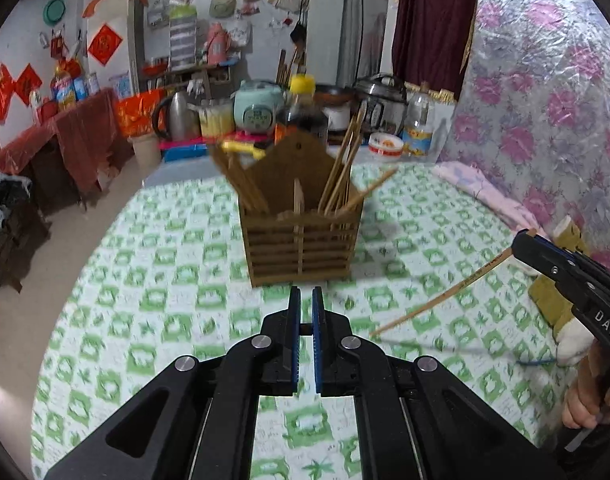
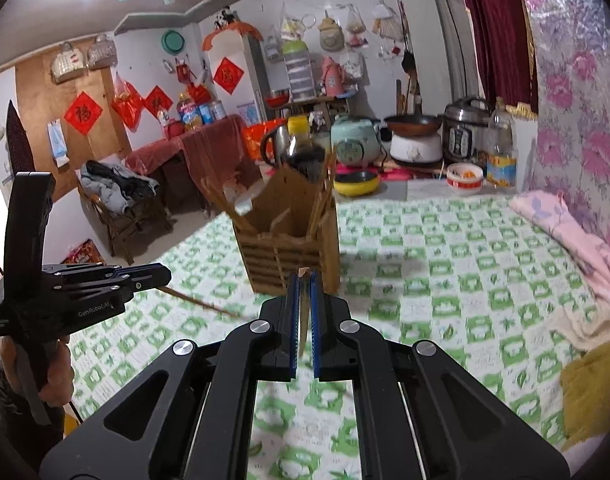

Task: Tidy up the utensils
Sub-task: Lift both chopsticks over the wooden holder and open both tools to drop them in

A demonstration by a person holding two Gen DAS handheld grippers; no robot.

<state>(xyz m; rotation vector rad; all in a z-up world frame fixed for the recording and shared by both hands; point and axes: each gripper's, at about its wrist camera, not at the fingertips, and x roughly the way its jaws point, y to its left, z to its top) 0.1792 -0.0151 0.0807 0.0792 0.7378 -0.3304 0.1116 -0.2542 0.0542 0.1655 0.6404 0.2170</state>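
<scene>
A brown wooden slatted utensil holder stands on the green-checked tablecloth and holds several chopsticks; it also shows in the right wrist view. My left gripper is nearly closed with nothing between its blue pads, just in front of the holder. My right gripper is shut on one wooden chopstick. In the left wrist view that gripper comes in from the right, and its chopstick slants down and left above the cloth.
The table reaches a flowered wall on the right, with a pink cloth along it. Behind the holder stand a soy sauce bottle, rice cookers, a kettle and bowls. A chair with clothes stands at the left.
</scene>
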